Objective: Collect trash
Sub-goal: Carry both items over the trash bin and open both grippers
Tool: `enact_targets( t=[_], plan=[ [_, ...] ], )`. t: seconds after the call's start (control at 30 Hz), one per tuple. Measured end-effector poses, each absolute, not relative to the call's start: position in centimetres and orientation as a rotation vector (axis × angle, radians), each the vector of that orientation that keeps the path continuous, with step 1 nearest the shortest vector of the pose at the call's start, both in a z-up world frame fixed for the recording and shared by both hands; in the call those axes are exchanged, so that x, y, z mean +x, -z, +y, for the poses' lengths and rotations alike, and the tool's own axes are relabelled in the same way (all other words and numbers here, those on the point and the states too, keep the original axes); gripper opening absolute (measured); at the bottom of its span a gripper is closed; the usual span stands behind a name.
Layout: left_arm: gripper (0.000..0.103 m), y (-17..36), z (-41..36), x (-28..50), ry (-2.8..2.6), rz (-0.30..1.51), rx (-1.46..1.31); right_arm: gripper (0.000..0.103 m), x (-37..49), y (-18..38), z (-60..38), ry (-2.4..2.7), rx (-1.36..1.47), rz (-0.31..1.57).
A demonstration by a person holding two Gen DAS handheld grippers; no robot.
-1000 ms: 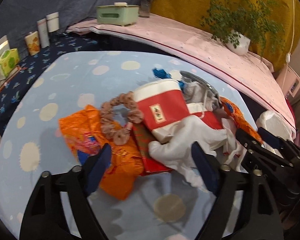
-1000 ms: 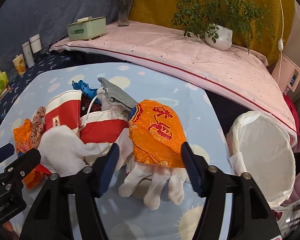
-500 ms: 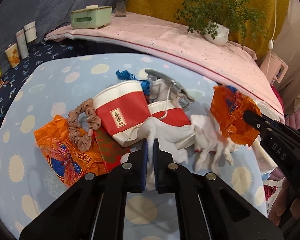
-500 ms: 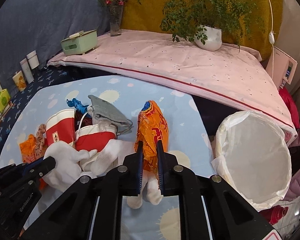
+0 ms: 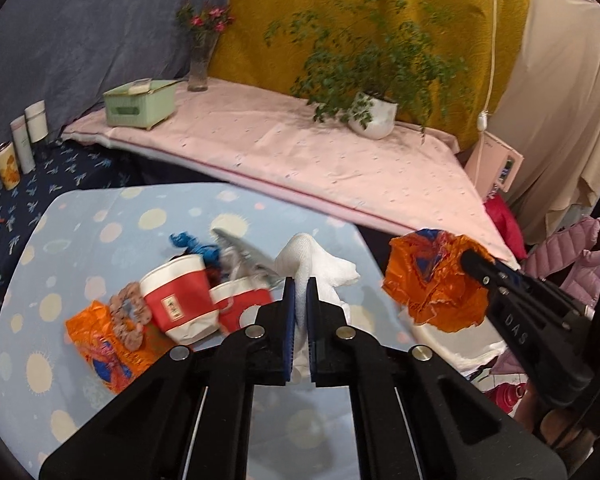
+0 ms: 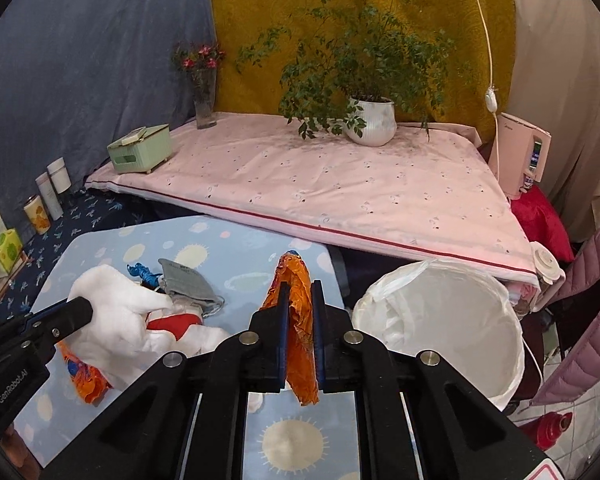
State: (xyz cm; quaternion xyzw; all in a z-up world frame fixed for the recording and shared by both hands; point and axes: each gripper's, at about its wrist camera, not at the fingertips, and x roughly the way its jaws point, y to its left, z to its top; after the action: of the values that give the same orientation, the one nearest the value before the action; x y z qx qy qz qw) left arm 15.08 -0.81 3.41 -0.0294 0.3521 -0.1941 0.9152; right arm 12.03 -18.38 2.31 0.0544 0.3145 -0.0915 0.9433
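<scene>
A: What was the state of each claw?

B: The left claw [image 5: 300, 280] was clenched on a white glove [image 5: 319, 266], its pads pressed almost together with the cloth bulging above the tips. The right claw [image 6: 300, 286] was clamped on a crumpled orange wrapper [image 6: 298, 320], which hung through the narrow gap and below the pads.

A: Where was the remaining trash?

B: It lay on the blue sun-print tabletop [image 5: 100, 232]. In the left wrist view, two red-and-white paper cups [image 5: 178, 302] lay on their sides at 9 o'clock of the left claw, with a pink scrunchie [image 5: 126, 316] and a second orange wrapper [image 5: 108, 352] farther out.

A: What did only one view show?

B: The right wrist view alone showed the full white-lined bin [image 6: 439, 324], at 3 o'clock of the right claw, beside the tabletop. The scrunchie appeared only in the left wrist view, where the bin was largely hidden behind the held wrapper.
</scene>
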Motion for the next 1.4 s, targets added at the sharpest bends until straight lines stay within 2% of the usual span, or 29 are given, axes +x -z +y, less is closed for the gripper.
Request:
enact_targets(
  t=[0.3,0.8,0.87,0.93,1.0,1.07,1.13,1.27,1.4],
  plan=[
    [0.005,-5.0,-8.0,14.8,0.535,0.71,-0.052,0.009,9.6,-3.0,-24.7,0.282,0.16,0.612],
    [0.006,-2.1,-17.7,15.7,0.655,0.769,-0.005,0.009,8.6,0.3,-32.6,0.388,0.238,0.666],
    [0.008,-1.6,-18.5,16.0,0.653,0.777,-0.011,0.013,8.8,0.7,-32.9,0.39,0.238,0.673],
    [0.017,-1.4,-18.8,16.1,0.635,0.769,-0.016,0.02,8.9,0.9,-33.1,0.401,0.231,0.671],
    [0.044,-1.3,-19.1,16.3,0.616,0.765,-0.018,0.028,9.0,1.0,-33.2,0.406,0.232,0.668],
    [0.049,-1.4,-19.1,16.3,0.595,0.75,-0.016,0.038,8.8,1.0,-33.3,0.41,0.236,0.66],
    [0.052,-1.3,-18.9,16.3,0.585,0.749,-0.007,0.042,8.6,0.8,-33.3,0.413,0.238,0.651],
    [0.058,-1.4,-17.7,16.2,0.553,0.74,-0.016,0.049,8.4,0.3,-32.5,0.406,0.229,0.641],
    [0.062,-1.6,-16.2,16.1,0.523,0.734,-0.029,0.05,8.2,-0.2,-31.3,0.389,0.218,0.632]
  ],
)
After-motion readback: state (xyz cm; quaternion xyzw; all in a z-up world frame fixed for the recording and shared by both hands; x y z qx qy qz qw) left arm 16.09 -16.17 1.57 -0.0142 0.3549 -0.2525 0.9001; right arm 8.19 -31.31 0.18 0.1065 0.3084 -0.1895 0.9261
